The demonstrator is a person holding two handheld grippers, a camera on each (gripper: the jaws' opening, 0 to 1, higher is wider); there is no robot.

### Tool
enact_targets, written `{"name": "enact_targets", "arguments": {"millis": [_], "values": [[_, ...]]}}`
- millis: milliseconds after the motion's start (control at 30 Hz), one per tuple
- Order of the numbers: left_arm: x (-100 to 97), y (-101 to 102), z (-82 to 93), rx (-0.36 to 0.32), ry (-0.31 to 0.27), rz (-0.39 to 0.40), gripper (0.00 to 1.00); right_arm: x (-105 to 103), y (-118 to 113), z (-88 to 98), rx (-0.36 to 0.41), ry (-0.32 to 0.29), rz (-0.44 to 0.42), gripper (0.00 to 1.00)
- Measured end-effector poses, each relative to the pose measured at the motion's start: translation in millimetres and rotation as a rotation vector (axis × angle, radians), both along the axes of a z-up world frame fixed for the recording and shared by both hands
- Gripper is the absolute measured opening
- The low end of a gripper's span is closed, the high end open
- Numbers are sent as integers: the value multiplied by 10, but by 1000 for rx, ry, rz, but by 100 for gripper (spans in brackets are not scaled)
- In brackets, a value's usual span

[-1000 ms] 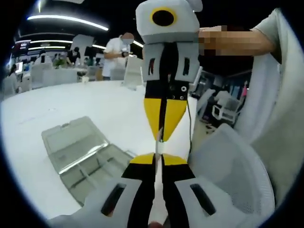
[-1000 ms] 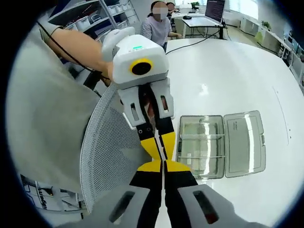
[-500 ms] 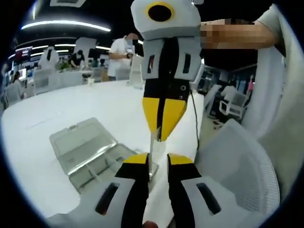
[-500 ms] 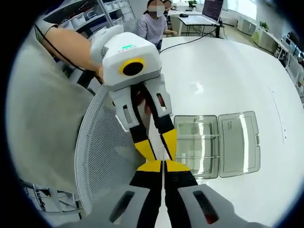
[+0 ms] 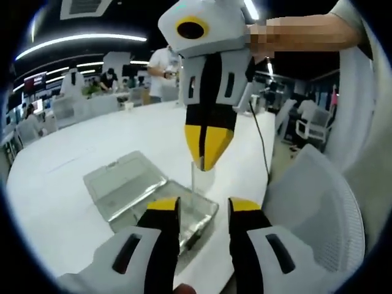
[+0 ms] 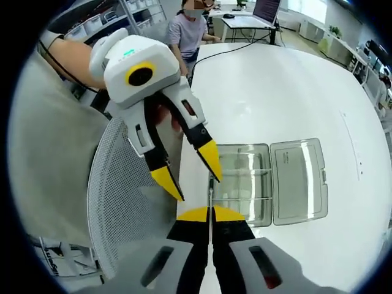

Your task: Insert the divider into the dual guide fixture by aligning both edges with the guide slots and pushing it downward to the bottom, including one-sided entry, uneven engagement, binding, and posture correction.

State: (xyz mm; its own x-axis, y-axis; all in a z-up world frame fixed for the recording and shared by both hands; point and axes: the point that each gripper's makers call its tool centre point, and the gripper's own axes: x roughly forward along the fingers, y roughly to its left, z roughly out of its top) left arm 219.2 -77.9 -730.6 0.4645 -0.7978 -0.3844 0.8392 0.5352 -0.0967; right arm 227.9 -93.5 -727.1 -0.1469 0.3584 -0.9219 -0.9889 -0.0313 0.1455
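Left tool spread wide, clear of the divider; right tool pinches the clear divider upright above the open plastic box on the white table.

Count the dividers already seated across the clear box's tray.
2. In the right gripper view, both cross the tray of the clear box: one divider higher in the view, the other lower. A third, loose divider is held by the right claw.
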Motion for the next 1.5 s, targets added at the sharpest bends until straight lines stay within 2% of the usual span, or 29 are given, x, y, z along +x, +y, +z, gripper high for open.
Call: {"name": "enact_targets", "arguments": {"millis": [200, 267, 433, 533, 833, 1067, 1167, 1367, 1500], "values": [[27, 81, -20, 35, -6, 25, 39, 66, -23, -51, -18, -14, -15, 0], [29, 115, -43, 55, 15, 44, 42, 97, -27, -76, -22, -21, -16, 0], [23, 116, 21, 46, 7, 61, 45, 198, -56, -136, -62, -52, -50, 0], [-4, 129, 17, 58, 12, 62, 49, 241, -74, -184, -86, -64, -58, 0], [-37, 176, 35, 44, 25, 92, 57, 287, -79, -267, -129, -64, -74, 0], [-34, 218, 28, 26, 43, 120, 67, 360, -96, -330, -148, -91, -55, 0], [-28, 221, 37, 18, 47, 131, 69, 362, -98, -361, -160, -107, -41, 0], [-23, 208, 45, 4, 59, 153, 76, 354, -86, -411, -170, -112, -27, 0], [-29, 196, 48, 3, 58, 156, 78, 353, -81, -437, -173, -111, -21, 0]]}}
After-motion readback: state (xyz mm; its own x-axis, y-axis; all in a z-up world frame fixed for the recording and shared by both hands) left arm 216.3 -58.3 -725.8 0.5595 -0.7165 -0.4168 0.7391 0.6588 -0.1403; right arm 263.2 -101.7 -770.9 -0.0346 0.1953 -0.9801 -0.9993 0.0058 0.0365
